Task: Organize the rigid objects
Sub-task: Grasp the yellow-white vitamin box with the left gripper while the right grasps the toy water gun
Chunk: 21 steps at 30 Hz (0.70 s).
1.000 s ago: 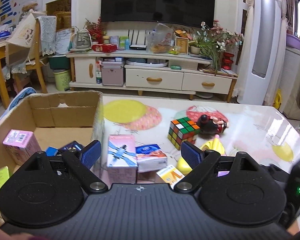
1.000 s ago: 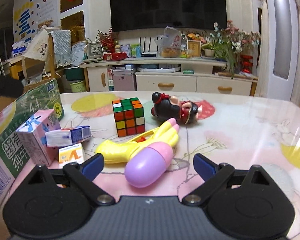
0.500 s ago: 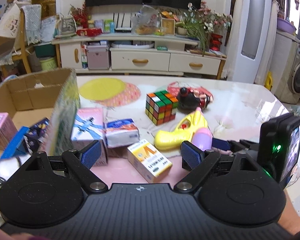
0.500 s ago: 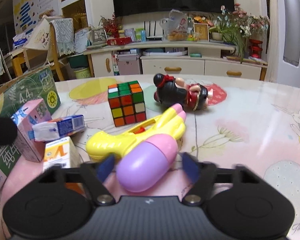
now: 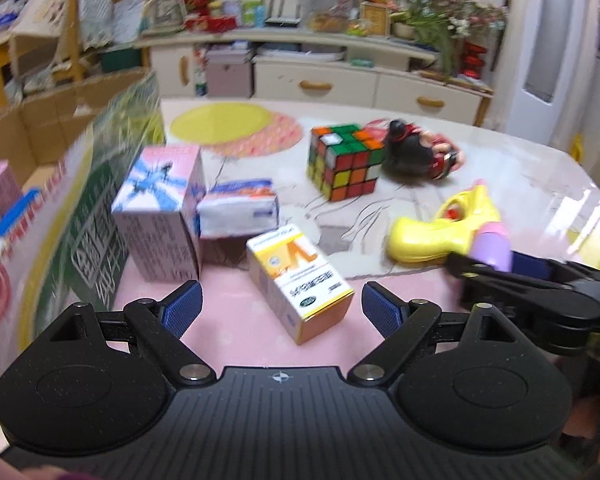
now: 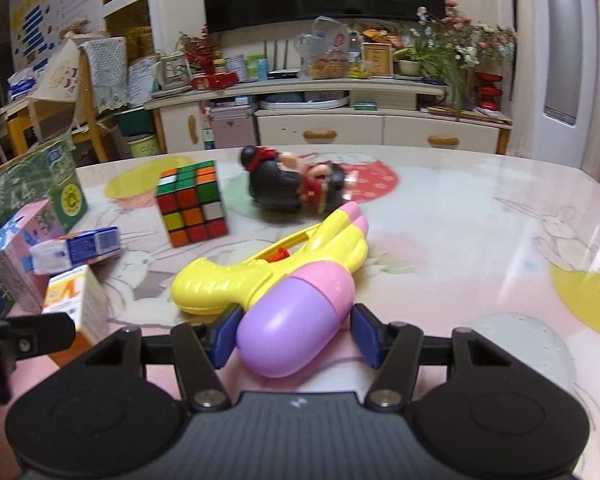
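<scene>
A yellow toy water gun (image 6: 276, 268) with a purple and pink tank lies on the table. My right gripper (image 6: 294, 334) is shut on that tank, a blue pad against each side. It also shows in the left wrist view, where the right gripper (image 5: 496, 264) clamps the tank's end. My left gripper (image 5: 280, 312) hangs open just above a small yellow and white box (image 5: 300, 276), not touching it. A Rubik's cube (image 5: 346, 166) and a black-haired doll (image 5: 416, 154) lie farther back. A pink box (image 5: 160, 216) and a tissue pack (image 5: 240, 212) sit on the left.
An open cardboard box (image 5: 40, 120) with a green printed side stands at the table's left edge, with several small boxes inside. A TV cabinet (image 6: 380, 128) lies beyond the table. The table's right half (image 6: 480, 240) holds only its printed cloth.
My right gripper's jaws went from wide open to closed around the water gun's tank. The left gripper sank and swung from over the cardboard box towards the yellow and white box.
</scene>
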Each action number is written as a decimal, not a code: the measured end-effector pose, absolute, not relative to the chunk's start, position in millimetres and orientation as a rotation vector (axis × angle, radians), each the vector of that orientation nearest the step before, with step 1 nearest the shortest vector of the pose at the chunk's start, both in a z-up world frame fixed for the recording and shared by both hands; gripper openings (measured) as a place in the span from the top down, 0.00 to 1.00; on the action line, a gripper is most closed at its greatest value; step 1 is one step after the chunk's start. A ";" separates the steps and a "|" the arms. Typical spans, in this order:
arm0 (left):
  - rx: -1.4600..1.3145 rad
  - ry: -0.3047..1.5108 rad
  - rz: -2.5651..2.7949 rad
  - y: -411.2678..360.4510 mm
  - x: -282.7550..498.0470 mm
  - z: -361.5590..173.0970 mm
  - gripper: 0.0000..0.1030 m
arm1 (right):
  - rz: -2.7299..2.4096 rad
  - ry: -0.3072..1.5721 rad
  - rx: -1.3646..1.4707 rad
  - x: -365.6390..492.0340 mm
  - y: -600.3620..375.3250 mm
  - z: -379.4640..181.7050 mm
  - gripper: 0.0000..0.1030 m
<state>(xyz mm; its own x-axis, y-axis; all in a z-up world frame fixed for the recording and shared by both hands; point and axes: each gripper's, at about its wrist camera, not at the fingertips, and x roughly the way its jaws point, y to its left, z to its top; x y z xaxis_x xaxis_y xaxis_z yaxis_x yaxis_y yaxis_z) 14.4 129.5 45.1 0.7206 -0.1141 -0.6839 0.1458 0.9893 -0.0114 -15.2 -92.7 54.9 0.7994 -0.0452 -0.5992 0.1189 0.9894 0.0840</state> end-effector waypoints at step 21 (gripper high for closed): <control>0.087 0.763 -0.148 110.7 40.8 26.2 0.42 | -0.101 0.628 0.098 -2.8 -90.9 50.1 0.30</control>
<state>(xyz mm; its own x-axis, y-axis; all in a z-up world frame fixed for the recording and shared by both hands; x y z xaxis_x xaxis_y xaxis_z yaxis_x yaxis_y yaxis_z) 40.8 110.7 26.2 0.7130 -0.1021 -0.6937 0.1650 0.9860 0.0245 -2.8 -90.9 50.1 0.8045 -0.0645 -0.5905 0.1242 0.9904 0.0610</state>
